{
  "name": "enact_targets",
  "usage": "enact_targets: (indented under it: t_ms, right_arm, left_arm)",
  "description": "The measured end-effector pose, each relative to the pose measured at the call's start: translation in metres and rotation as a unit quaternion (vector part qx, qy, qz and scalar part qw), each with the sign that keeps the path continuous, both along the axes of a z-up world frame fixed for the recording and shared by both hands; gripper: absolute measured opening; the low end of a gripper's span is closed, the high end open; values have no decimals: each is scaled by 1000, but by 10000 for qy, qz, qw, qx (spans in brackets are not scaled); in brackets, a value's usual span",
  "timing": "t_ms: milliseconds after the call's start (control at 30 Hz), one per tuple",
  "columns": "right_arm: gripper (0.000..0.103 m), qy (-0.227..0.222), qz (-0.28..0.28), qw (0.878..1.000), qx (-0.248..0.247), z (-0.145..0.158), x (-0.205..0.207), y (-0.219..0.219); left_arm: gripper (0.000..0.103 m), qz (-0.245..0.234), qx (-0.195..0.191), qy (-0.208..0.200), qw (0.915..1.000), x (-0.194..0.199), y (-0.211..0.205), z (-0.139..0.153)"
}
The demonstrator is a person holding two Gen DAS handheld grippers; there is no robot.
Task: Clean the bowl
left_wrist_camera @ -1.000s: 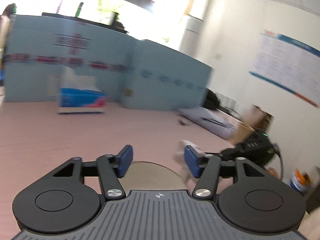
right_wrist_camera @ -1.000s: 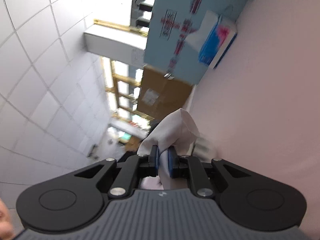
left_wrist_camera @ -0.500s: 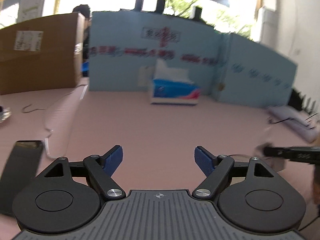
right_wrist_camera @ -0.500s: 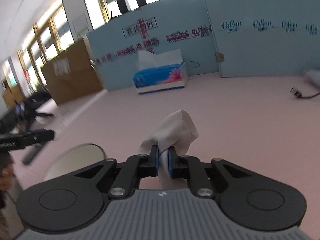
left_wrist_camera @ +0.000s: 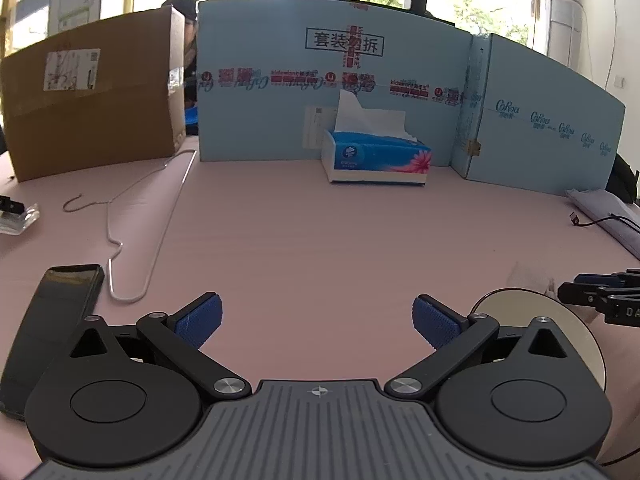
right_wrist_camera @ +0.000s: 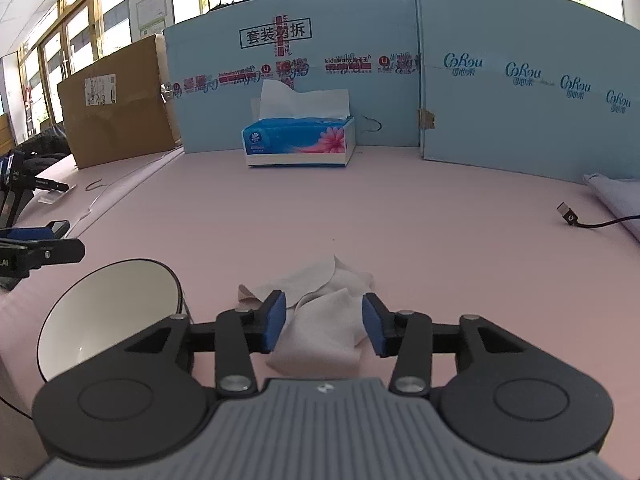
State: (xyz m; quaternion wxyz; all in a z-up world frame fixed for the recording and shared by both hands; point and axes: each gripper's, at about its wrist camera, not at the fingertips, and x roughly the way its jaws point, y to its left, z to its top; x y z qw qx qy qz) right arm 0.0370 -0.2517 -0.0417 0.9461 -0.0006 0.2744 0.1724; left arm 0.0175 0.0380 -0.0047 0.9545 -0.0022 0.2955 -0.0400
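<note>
Right gripper (right_wrist_camera: pixel 323 322) is letting go: 0.5 s ago its jaws were pinching the crumpled tissue (right_wrist_camera: pixel 320 300) upright off the worktop (right_wrist_camera: pixel 400 208); now the jaws are opening, pads no longer pressing, and the tissue is lying flat on the pink surface, partly between the blue pads and spreading fwd of them. Left gripper (left_wrist_camera: pixel 317 322) is also opening, now spread wide w/ nothing between the pads, only bare worktop under it. The white bowl (right_wrist_camera: pixel 108 312) is sitting upright on the worktop just left of the tissue, near but apart, held by neither gripper; in the left wrist view its rim is showing at lower right. Interior is looking clean as far as visible; lower part hidden by gripper body. Judgement: wiping step appears finished, tissue being discarded, task at or near end.
</note>
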Motion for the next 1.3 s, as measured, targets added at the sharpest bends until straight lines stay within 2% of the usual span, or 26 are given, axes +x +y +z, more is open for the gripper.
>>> enact_targets:
  t_ms: [33,200,267,367,500,600,833,1167,1300]
  right_arm:
    - [55,-18,-25,10000,25,1,-1,-1]
    - [94,-403,-471,9977,285,8,-10,-14]
    - [103,-575,-660,9956,336,11,-16,-19]
    - [103,-679,-919,9930,310,17,-22,-26]
    - [103,-352,-1011,9936,373,18,-20,-30]
    - [103,-315,-1026,9933,427,18,-22,-31]
    - [103,-364,-1139,9919,425,22,-31,-31]
    - [103,-406,-1206,9910,423,22,-32,-28]
    - [103,-381,-1205,9910,443,22,-31,-28]
  left_arm:
    - [103,18,21,6,10000,0,0,0]
    - [103,106,127,35,9999,1,0,-2]
    - [103,159,180,35,9997,0,0,-1]
    - [103,306,279,60,9991,-4,1,1]
    - [103,452,417,134,9980,-7,0,1]
    - [103,570,419,155,9974,-10,1,2]
    - [103,484,150,112,9987,-19,8,4]
    - [103,851,10,104,9963,-24,14,5]
    - [103,450,-335,187,9982,-27,15,6]
